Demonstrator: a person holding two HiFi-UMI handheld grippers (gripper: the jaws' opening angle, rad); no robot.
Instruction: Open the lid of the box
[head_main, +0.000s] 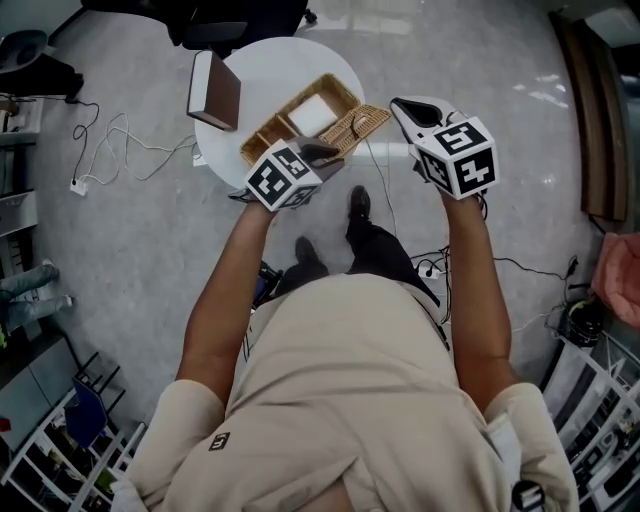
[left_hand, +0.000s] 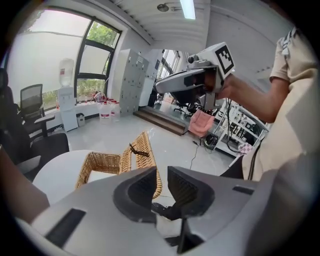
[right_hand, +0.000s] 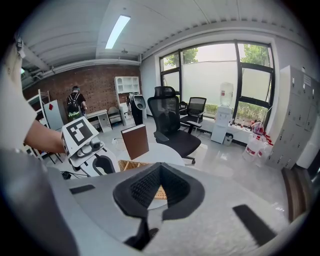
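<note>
Wicker rectangular box (head_main: 262, 137), lid (head_main: 358, 124) raised; left gripper (left_hand: 161, 174) jaws slightly parted, right gripper (right_hand: 160, 168) jaws clenched.

this is an open-plan office or lab workspace. in the right gripper view, black office chairs (right_hand: 172, 125) stand at centre before tall windows (right_hand: 220, 65). a water dispenser (right_hand: 226, 107) and water jugs (right_hand: 256, 145) sit to their right, grey lockers (right_hand: 300, 115) line the far right edge, a brick wall (right_hand: 95, 80) closes the left, and a strip light (right_hand: 116, 31) runs along the ceiling. in the head view, a round white table (head_main: 265, 75) stands on a polished grey floor (head_main: 480, 60), cables (head_main: 120, 145) trail at upper left, and white wire racks (head_main: 70, 450) fill the lower corners.
</note>
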